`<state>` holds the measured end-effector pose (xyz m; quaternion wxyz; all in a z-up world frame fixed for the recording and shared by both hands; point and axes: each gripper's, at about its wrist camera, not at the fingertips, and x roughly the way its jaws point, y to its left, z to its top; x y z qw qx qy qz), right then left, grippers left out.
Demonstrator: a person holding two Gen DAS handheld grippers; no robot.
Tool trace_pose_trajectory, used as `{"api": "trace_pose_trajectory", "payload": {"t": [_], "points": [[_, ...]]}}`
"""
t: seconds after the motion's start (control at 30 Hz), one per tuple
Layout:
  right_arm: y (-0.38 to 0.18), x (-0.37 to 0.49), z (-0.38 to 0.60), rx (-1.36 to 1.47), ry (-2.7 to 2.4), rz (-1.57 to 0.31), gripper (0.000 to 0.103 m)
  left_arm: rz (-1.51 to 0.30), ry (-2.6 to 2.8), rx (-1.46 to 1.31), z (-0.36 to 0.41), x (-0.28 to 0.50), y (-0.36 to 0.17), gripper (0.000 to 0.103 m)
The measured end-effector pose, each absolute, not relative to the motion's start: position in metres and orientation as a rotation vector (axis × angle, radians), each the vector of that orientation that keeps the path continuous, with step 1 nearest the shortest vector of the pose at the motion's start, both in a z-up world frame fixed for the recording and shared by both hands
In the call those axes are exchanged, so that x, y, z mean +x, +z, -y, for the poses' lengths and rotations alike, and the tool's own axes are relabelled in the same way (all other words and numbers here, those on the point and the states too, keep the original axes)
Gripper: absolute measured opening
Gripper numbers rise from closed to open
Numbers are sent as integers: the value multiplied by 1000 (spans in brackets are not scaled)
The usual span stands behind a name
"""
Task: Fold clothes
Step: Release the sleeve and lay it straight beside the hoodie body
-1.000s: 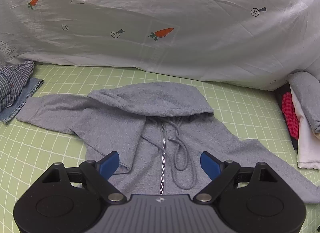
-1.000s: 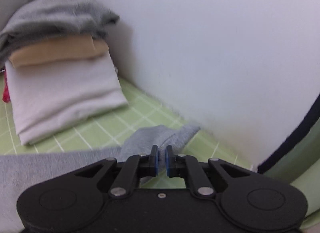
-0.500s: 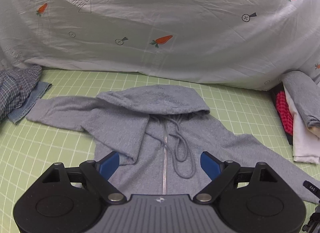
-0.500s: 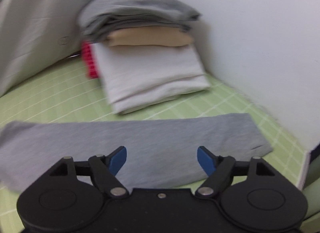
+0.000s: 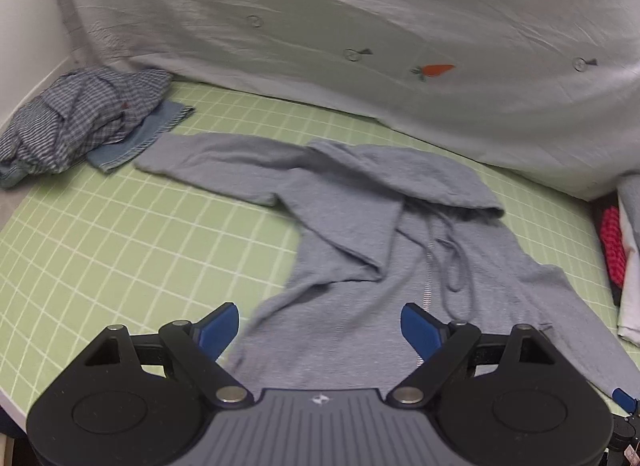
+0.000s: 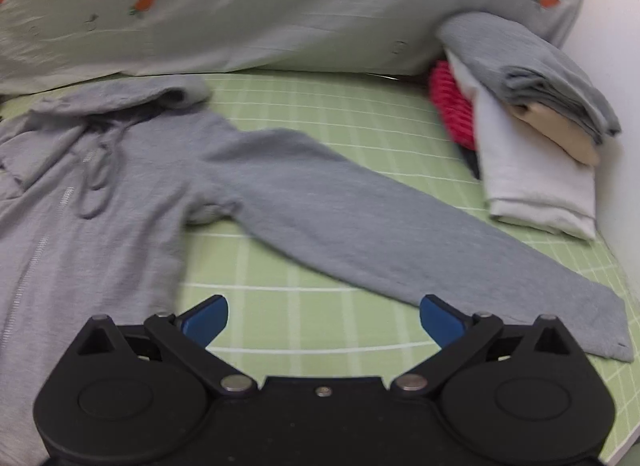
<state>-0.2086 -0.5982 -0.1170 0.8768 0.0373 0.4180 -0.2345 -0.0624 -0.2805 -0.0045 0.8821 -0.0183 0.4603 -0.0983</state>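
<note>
A grey zip hoodie [image 5: 360, 234] lies face up on the green grid mat [image 5: 120, 250], hood toward the back, both sleeves spread out. Its left front panel is folded over near the chest. My left gripper [image 5: 320, 326] is open and empty above the hoodie's lower body. In the right wrist view the hoodie [image 6: 132, 185] lies at the left and its long sleeve [image 6: 400, 242] runs to the right. My right gripper [image 6: 323, 318] is open and empty, above the mat just in front of that sleeve.
A stack of folded clothes [image 6: 532, 137] sits at the right by the white wall. A crumpled checked shirt [image 5: 80, 117] on a denim piece lies at the far left. A white carrot-print sheet [image 5: 400, 25] hangs behind the mat.
My right gripper opened, let go of the sleeve cuff and swung left, now facing the hoodie. My left gripper drew back and turned left, still open.
</note>
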Motion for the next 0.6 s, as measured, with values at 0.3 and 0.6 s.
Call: {"api": "trace_pose_trajectory", "payload": {"t": [0.3, 0.6], "points": [[-120, -137, 523, -19, -418, -912, 103, -1020, -98, -148, 191, -15, -28, 88], [-145, -73, 507, 101, -517, -1041, 103, -1053, -61, -249, 132, 95, -63, 88]]}}
